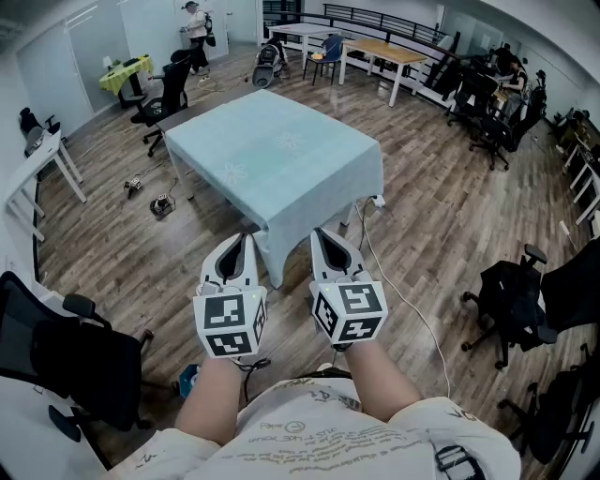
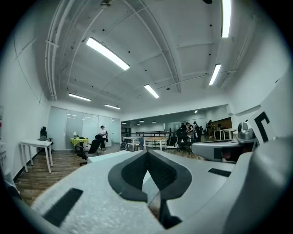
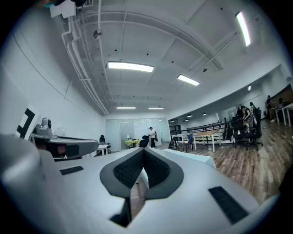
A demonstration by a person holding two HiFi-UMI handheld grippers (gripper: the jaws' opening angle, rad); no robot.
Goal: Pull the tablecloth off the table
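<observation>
A pale teal tablecloth (image 1: 277,150) covers a square table in the middle of the room, and its near corner hangs down toward me. My left gripper (image 1: 246,238) and right gripper (image 1: 318,233) are held side by side just short of that corner, one on each side of it. Both are shut with nothing between the jaws. In the left gripper view the closed left gripper (image 2: 147,153) points at the tablecloth (image 2: 106,156) ahead. From the right gripper (image 3: 143,151), also closed, the tablecloth (image 3: 192,157) lies slightly to the right.
Black office chairs stand at the right (image 1: 511,291), the lower left (image 1: 56,356) and behind the table (image 1: 169,89). A white cable (image 1: 403,300) runs across the wood floor. A white desk (image 1: 37,159) is at the left, wooden tables (image 1: 384,52) at the back, and a person (image 1: 197,23) far off.
</observation>
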